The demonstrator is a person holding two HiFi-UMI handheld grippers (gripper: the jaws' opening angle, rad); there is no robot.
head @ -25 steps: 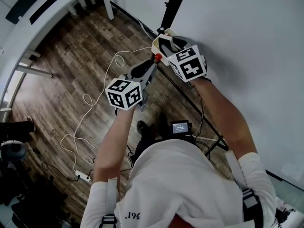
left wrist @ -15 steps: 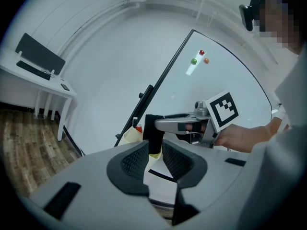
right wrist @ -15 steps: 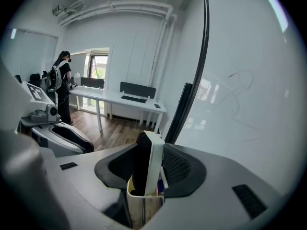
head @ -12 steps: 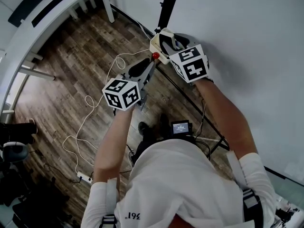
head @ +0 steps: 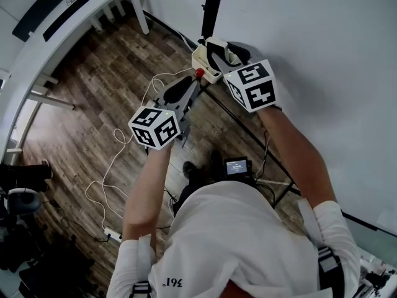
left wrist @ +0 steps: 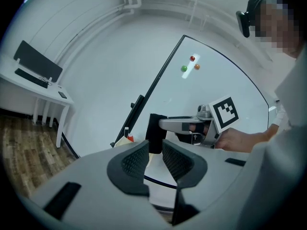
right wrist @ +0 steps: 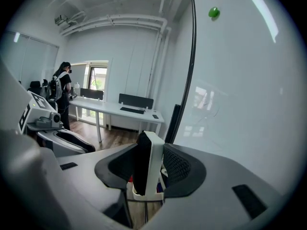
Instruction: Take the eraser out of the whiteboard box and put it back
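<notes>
Eraser [right wrist: 142, 169] clamped in right tool [right wrist: 147, 153]; shirt print [head: 175, 282] unclear.

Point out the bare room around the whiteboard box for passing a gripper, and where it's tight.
Free: the bare whiteboard right of the right gripper, and the wood floor between desk and whiteboard box, crossed by a white cable. Crowded: at the box itself, where the right gripper grips the eraser and the open left gripper sits close beside.

Two hand-held grippers [left wrist: 154, 153] [right wrist: 149, 166], one eraser [left wrist: 156, 131], one whiteboard box [head: 208, 73], three magnets [left wrist: 193, 58] [left wrist: 184, 68] [left wrist: 196, 66]
</notes>
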